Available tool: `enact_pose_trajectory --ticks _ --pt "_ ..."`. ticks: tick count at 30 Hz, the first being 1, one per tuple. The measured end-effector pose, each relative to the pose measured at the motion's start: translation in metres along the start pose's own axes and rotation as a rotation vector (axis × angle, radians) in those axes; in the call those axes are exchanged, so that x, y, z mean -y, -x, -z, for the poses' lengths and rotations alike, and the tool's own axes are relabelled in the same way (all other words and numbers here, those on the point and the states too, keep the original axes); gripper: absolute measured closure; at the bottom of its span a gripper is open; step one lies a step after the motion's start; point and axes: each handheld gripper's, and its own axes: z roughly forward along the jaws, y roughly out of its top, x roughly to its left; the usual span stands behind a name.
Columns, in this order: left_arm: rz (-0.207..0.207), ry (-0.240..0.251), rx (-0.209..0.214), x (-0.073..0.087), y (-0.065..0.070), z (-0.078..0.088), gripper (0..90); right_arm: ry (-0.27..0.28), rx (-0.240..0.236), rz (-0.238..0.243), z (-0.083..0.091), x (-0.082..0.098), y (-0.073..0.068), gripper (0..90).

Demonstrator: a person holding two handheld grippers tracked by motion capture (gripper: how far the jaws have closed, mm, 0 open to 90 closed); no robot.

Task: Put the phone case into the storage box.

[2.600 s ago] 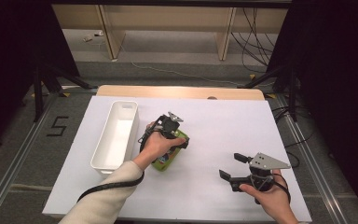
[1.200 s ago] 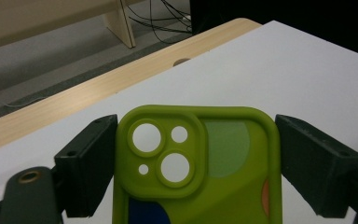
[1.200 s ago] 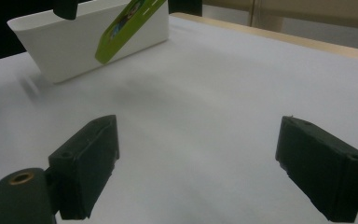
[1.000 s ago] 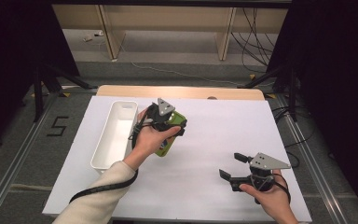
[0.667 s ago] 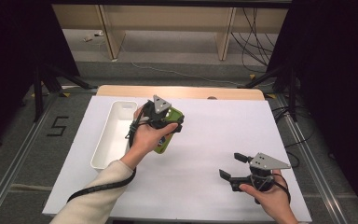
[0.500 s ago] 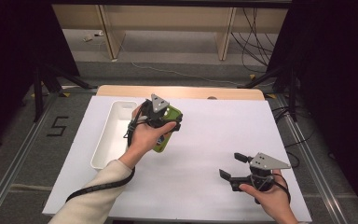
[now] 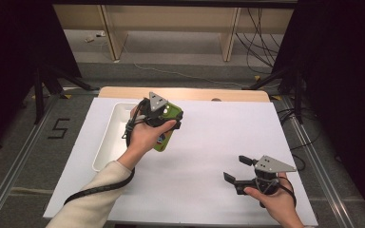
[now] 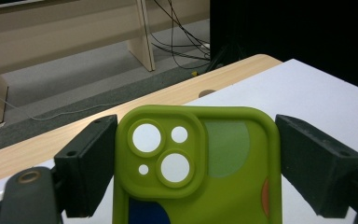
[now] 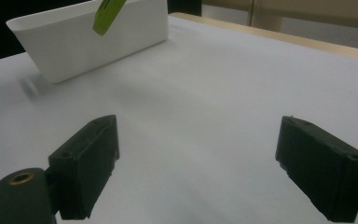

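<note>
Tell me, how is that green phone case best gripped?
By its two long side edges, as the left gripper does now: its jaws press on the green phone case from either side, below the camera cutouts. The case is flat and thin, with straight parallel edges that suit flat pads; the right gripper rests open on the table.
</note>
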Motion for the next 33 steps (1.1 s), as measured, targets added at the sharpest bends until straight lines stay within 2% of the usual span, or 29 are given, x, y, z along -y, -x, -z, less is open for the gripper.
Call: enact_pose_trajectory --ticks 20,33 --pt "0.018 0.019 -0.007 -0.007 -0.014 0.009 16.5 0.001 0.001 0.000 0.000 0.000 0.000 14.4" --pt "0.031 0.046 -0.031 -0.011 -0.024 0.016 16.5 0.000 0.003 0.000 0.000 0.000 0.000 14.4"
